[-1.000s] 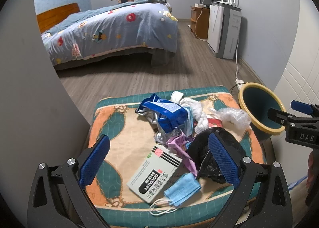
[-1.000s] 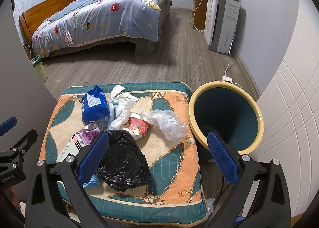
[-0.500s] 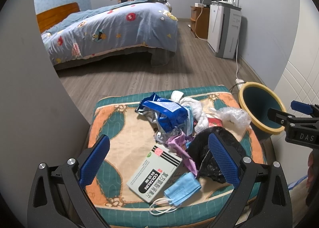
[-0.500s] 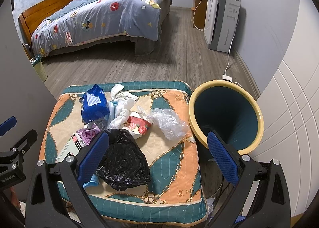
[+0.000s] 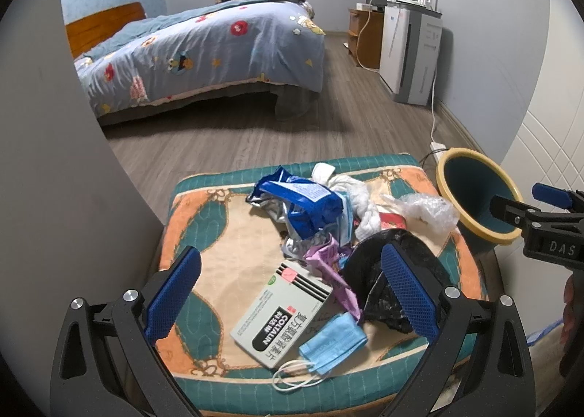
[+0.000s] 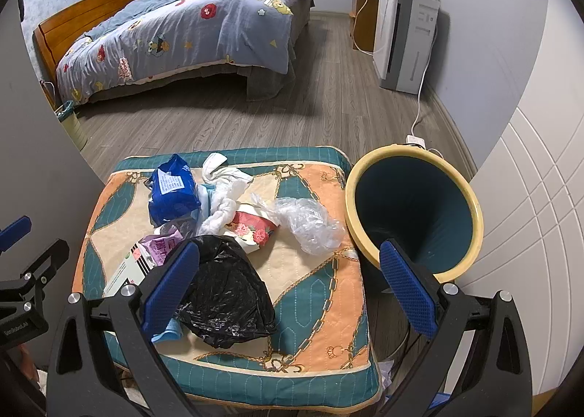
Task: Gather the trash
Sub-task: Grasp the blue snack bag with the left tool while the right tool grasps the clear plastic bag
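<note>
Nothing has shifted since the earlier frames; your left claw (image 5: 288, 293) and right claw (image 6: 288, 285) both hang wide and empty above the cushion (image 6: 310, 293); trash lies heaped there, bin (image 6: 416, 212) just beside its right edge; black bag (image 6: 226, 293) is light, limp and slippery, so pinch a bunched fold; box (image 5: 281, 318) is stiff, take it by an edge.

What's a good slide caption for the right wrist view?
Open right gripper above a black plastic bag among litter on a patterned cushion, beside a yellow-rimmed bin.
</note>
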A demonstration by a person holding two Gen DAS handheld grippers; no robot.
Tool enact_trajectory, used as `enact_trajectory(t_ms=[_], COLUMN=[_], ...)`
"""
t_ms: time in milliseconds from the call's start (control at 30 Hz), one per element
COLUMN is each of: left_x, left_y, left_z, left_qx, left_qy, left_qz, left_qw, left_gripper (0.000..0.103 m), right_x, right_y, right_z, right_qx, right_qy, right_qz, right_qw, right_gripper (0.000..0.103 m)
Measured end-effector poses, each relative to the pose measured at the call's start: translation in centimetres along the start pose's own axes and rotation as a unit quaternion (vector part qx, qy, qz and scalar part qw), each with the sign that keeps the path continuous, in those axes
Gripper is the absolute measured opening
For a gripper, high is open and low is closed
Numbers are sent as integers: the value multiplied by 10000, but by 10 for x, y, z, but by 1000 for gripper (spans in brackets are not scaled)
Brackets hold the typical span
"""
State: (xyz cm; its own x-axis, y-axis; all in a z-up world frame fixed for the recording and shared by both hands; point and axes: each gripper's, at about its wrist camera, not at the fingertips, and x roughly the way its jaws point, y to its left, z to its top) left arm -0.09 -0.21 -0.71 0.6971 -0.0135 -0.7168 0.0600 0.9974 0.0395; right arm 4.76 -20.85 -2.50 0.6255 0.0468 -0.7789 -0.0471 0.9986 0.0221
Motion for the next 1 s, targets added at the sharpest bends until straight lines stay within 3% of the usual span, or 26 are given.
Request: enact_trajectory(t_ms=[267, 400, 533, 633, 800, 933, 1000], left_x=[3, 6, 16, 32, 60, 88, 100], left_y=[2, 4, 11, 16, 21, 21, 23], left_z=[-8, 1, 12, 25, 40, 46, 47], left_qx=[-57, -34, -180, -69, -5, 168, 115], left_qy=[-49, -20, 14, -52, -45, 23, 127], left_qz=[-157, -52, -77, 174, 147, 520, 433], left_qw=[9998, 10000, 9998, 9998, 9999, 9985, 9989], left_gripper=[98, 98, 98, 98, 98, 98, 98], right_x=[3, -3, 0, 11, 41, 67, 80], right_y=[-1, -11, -20, -25, -43, -45, -46], right_z=[2, 14, 29, 38, 49, 54, 54], right_qx=[57, 47, -92, -161, 117, -72, -141], right_qy=[17, -277, -534, -427, -100, 27, 133], right_qz=[-346, -107, -212, -357, 247, -61, 5], right_qw=[9994, 9995, 9983, 9983, 9996, 10000, 9998], right_gripper=[97, 97, 97, 97, 97, 97, 97])
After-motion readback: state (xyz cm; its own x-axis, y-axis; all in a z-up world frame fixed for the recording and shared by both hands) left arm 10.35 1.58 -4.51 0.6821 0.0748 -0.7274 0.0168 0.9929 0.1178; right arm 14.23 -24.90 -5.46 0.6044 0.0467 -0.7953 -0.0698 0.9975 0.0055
